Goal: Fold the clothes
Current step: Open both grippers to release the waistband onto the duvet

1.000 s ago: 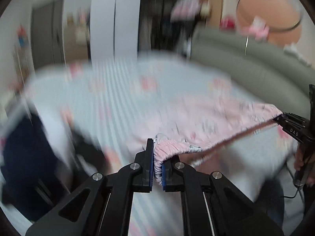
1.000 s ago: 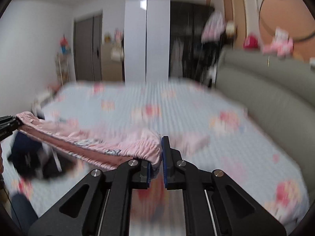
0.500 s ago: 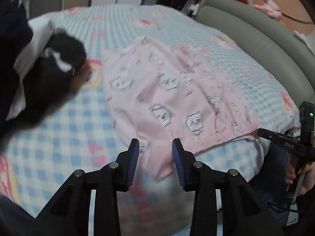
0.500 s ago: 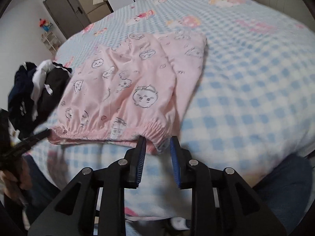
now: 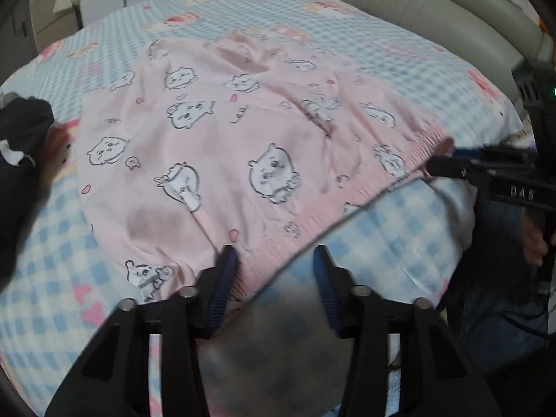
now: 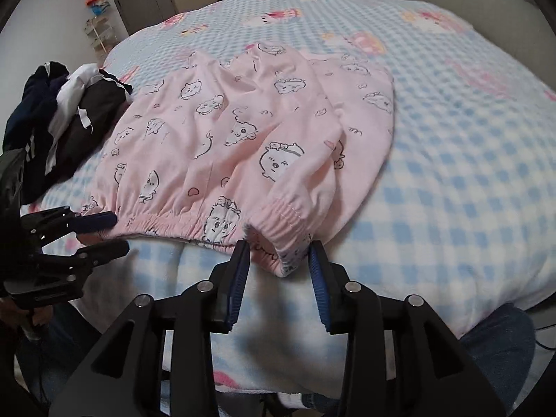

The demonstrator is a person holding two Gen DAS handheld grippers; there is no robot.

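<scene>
Pink pyjama bottoms printed with cartoon animals lie spread flat on the blue checked bedspread, their elastic waistband along the near bed edge. My left gripper is open at one waistband corner, with its left finger against the fabric. In the right wrist view my right gripper is open, and the other waistband corner sits loosely between its fingers. Each view shows the other tool: the right gripper at the far corner, and the left gripper with its jaws apart.
A heap of dark and white clothes lies on the bed just left of the bottoms. A grey padded headboard curves behind. A person's hand and jeans-clad legs are at the bed edge.
One second ago both grippers were shut on the waistband, holding the bottoms stretched in the air. The bottoms now lie on the bed, and both grippers have opened and widened.
</scene>
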